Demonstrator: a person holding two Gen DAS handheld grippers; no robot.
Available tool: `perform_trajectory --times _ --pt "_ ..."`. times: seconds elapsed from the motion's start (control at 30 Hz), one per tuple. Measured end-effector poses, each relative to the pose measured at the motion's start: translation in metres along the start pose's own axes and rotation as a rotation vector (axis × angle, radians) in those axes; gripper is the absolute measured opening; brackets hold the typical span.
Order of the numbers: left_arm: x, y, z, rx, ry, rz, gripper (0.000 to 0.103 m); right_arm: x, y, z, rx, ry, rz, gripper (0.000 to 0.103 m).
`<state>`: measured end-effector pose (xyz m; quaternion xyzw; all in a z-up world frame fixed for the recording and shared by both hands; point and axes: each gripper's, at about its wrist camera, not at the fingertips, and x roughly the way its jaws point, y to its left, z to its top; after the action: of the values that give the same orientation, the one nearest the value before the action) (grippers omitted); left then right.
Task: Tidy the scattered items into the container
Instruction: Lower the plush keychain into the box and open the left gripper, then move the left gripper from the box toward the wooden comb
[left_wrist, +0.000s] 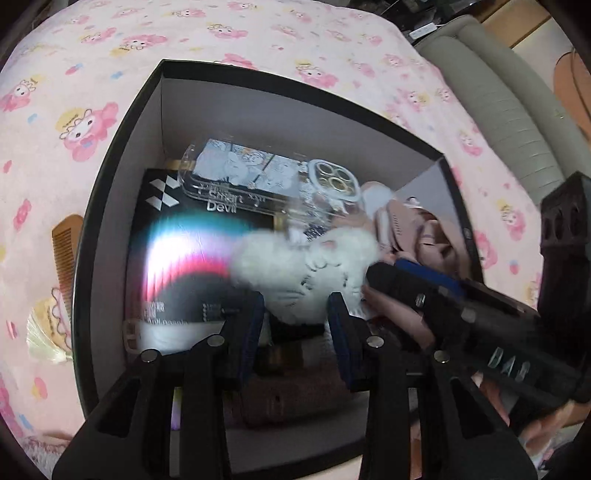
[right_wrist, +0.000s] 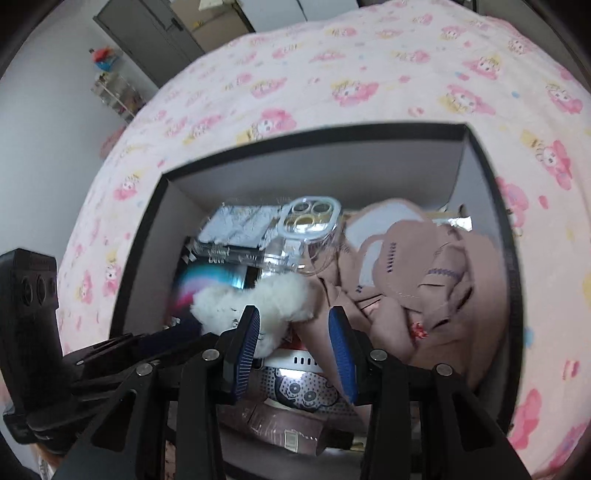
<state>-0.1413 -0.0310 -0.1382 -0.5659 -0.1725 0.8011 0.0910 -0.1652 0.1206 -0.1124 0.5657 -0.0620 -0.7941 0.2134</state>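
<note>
Only the left-wrist view shows a wooden comb (left_wrist: 64, 254) at left on the pink cartoon blanket (left_wrist: 258, 40), outside the black box (left_wrist: 110, 206), where both the left gripper (left_wrist: 295, 328) and the right gripper (right_wrist: 293, 343) hover unclenched beside the white fluffy toy (left_wrist: 291, 269), while the right-wrist view shows a grey door (right_wrist: 147, 33) upper left.

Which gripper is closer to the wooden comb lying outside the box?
Left. The left gripper is over the box, with the comb just outside its wall; the right gripper enters from the opposite side.

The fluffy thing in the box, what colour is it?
White. The fluffy thing shows best in the right wrist view.
</note>
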Motion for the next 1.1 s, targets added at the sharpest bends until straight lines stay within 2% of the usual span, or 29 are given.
perform_trajectory --times 0.07,0.17,0.27,0.4,0.5,0.6,0.8,1.1 --pt "0.002 0.001 0.002 0.006 -0.010 0.037 0.035 0.005 0.002 -0.003 -0.013 0.007 -0.035 0.036" --pt "-0.008 0.001 -0.002 0.004 -0.041 0.000 0.037 -0.001 0.001 -0.009 -0.012 -0.014 -0.072 0.036" --pt "-0.028 -0.009 -0.013 0.038 -0.093 -0.034 0.046 -0.023 0.008 -0.018 -0.051 -0.078 -0.148 0.041" --pt "-0.068 -0.027 -0.036 0.100 -0.182 -0.061 0.050 -0.062 0.021 -0.035 -0.069 -0.192 -0.256 0.047" --pt "-0.092 -0.034 -0.048 0.121 -0.213 -0.083 0.054 -0.089 0.028 -0.051 -0.060 -0.244 -0.247 0.047" --pt "-0.110 -0.039 -0.061 0.147 -0.220 -0.103 0.055 -0.108 0.032 -0.064 -0.053 -0.253 -0.227 0.047" --pt "-0.138 -0.042 -0.087 0.194 -0.234 -0.115 0.055 -0.120 0.054 -0.087 -0.062 -0.257 -0.220 0.048" --pt "-0.164 -0.016 -0.110 0.176 -0.263 -0.097 0.060 -0.125 0.090 -0.108 -0.130 -0.262 -0.204 0.048"
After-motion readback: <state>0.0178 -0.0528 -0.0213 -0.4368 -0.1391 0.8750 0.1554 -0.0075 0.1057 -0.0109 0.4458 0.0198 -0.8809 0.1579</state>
